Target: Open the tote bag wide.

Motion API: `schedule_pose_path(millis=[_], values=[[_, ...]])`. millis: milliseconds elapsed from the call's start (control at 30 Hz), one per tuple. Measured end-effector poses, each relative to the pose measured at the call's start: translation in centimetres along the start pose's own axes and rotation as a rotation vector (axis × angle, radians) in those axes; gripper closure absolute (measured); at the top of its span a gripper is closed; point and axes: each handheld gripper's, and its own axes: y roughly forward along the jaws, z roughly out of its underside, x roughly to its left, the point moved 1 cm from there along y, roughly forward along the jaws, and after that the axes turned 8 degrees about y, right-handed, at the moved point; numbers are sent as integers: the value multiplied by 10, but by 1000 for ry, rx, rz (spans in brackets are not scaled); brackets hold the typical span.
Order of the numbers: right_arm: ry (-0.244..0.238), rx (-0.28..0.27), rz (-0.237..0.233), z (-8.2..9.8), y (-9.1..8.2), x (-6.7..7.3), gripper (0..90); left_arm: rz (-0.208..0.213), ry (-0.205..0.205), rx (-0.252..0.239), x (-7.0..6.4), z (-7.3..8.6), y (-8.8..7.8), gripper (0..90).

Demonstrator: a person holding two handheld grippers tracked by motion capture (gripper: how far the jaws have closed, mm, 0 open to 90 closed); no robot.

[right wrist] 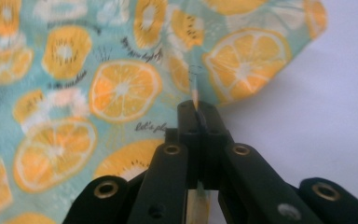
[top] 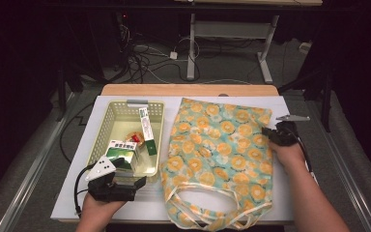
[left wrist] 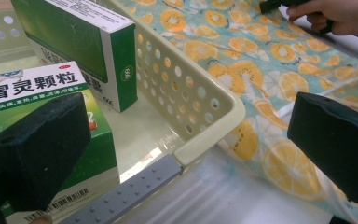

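A tote bag [top: 217, 145] printed with orange and kiwi slices lies flat on the white tabletop, handles toward me. My right gripper [top: 266, 131] sits at the bag's right edge; in the right gripper view its jaws [right wrist: 197, 109] are shut with a thin fold of the bag's cloth [right wrist: 98, 93] pinched between them. To the left stands a pale yellow basket [top: 101, 133] holding a green-and-white medicine box [top: 123, 152] and a slim box [top: 146, 130]. My left gripper [top: 130, 176] is open at the basket's near right corner [left wrist: 214, 126], one pad in front of the green box [left wrist: 28, 81], the other over the bag [left wrist: 261, 56].
A small red-and-tan item [top: 135, 137] lies in the basket. A second green box [left wrist: 74, 37] stands behind the first. Bare white tabletop [top: 290, 104] runs along the right and near edges. Beyond the table are floor cables and desk legs [top: 191, 48].
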Motion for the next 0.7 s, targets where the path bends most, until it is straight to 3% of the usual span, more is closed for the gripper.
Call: schedule_pose_path(millis=[133,167,300,433,467,500,533,600,667,700], values=[[32,-44,81,-24,3,-18,900,7,5,-7,-1,-2,0,0],[32,-44,81,-24,3,-18,900,7,9,-8,-1,-3,0,0],[77,-71,157,-42,10,-44,900,1,16,-28,-1,-5,0,0],[135,-32,192,-39,14,-64,883,7,25,-36,-2,-6,0,0],[135,-32,200,-36,12,-65,813,8,30,-32,-3,-6,1,0],[135,-47,177,-33,4,-66,690,10,32,-31,-3,-5,1,0],[129,-52,170,-33,-2,-66,639,14,33,-32,-3,-5,1,0],[124,-55,166,-33,-10,-63,611,13,37,-34,-5,-6,1,0],[103,-86,143,-29,-27,-57,594,11,38,-40,-6,-6,1,0],[84,-101,109,-21,-44,-48,591,11,38,-39,-6,-6,1,0]])
